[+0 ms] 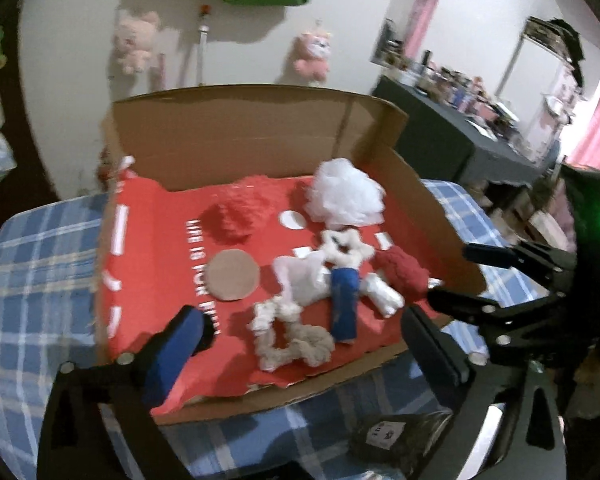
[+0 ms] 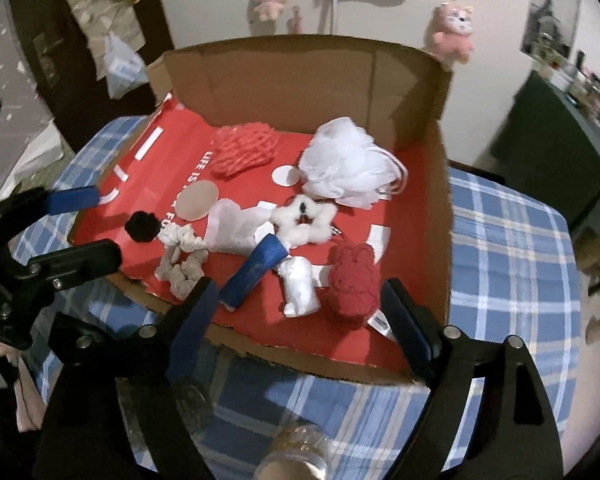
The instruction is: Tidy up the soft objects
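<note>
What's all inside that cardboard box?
Inside the cardboard box: a white mesh pouf, coral knit bundle, red plush, blue roll, white scrunchies and black pompom. Anything beneath them is hidden.

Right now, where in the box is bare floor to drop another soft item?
Free: the left strip of the cardboard box, between the printed white lettering and the left edge, in front of the red mesh pouf. Crowded: centre to right, from the white pouf to the red plush.

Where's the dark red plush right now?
In the cardboard box, near its front right corner: the dark red plush lies just right of the small white roll in the right wrist view.
</note>
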A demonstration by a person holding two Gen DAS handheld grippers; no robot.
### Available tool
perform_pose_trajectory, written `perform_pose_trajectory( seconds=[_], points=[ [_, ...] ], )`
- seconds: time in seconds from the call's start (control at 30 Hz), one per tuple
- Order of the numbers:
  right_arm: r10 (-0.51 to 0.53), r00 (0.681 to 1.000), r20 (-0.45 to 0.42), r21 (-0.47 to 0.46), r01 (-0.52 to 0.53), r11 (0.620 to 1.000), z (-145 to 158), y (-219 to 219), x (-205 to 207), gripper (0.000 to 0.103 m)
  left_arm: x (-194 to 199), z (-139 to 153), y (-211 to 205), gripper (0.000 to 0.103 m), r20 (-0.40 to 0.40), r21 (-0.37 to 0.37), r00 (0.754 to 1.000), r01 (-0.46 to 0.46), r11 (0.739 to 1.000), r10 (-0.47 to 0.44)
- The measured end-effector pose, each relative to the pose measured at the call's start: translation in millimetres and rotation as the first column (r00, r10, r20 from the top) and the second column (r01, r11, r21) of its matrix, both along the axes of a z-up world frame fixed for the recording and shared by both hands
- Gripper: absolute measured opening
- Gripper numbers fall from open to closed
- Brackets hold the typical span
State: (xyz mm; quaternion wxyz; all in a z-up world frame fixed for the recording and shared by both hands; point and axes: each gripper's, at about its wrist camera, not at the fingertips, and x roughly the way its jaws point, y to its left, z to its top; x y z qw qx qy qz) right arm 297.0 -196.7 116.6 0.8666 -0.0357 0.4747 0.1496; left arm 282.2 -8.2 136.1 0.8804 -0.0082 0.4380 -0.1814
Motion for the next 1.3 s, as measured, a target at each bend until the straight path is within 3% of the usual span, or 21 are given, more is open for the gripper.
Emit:
perform_pose_trajectory(
  seconds=[0.2, 0.43, 1.0, 1.3],
  points=[
    [-0.081, 0.997, 0.0, 0.023, 0.081, 0.996, -1, -6, -3, 0.085, -4, -14, 7, 0.103, -0.001, 0.064, 0.996, -0.093, 0.994, 0.093],
    [-0.122, 0.991, -0.056, 0.052, 0.125, 0.991, -24, -7, 3, 0.085, 5, -37, 8, 0.103, -0.046, 0.093, 0.987, -0.152, 0.984, 0.157],
    [-0.141, 0.986, -0.088, 0.003, 0.142, 0.99, -44, -1, 6, 0.085, 13, -56, 2, 0.103, -0.1, 0.154, 0.98, -0.156, 0.976, 0.172],
    [-0.166, 0.981, -0.097, 0.009, 0.168, 0.986, -46, -7, 5, 0.085, 20, -61, 6, 0.103, -0.148, 0.138, 0.968, -0.185, 0.973, 0.205]
  ],
)
